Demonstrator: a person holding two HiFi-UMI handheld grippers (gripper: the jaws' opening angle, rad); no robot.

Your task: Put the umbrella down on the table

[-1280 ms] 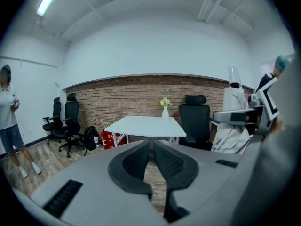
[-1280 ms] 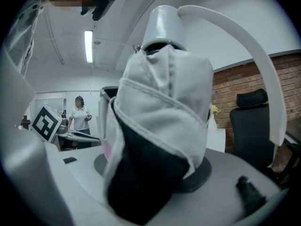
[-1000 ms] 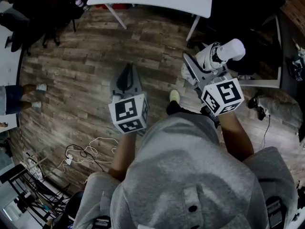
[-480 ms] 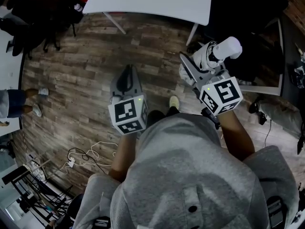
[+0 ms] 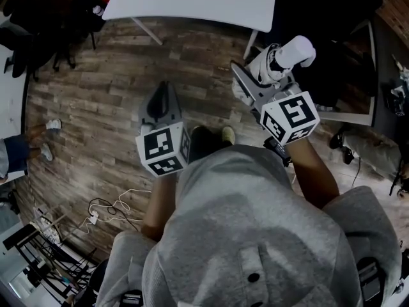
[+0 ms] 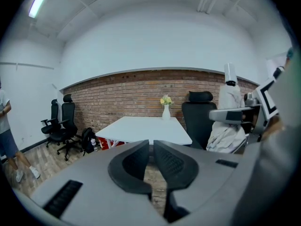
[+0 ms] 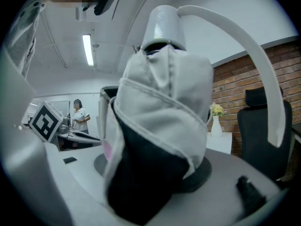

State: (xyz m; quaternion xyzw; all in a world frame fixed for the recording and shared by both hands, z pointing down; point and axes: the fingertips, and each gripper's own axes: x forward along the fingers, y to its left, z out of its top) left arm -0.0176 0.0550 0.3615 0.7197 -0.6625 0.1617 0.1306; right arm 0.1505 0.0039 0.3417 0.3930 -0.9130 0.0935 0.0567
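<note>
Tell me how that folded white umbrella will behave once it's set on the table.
The folded white fabric umbrella looks soft: its loose folds bulge, so it will probably sag rather than stay stiff. Its round white cap suggests a cylindrical body that may roll on the white table.

Light: given by ceiling tubes (image 6: 41, 0), white and even.
Head view: dim, floor (image 5: 96, 107) darkened toward the corners.
Distortion: strong fisheye bending, black vignette at edges.
Focus: near umbrella (image 7: 160, 126) seemingly blurred.

The white table (image 6: 141, 130) bears a flower vase (image 6: 166, 111), seemingly at its far edge.
</note>
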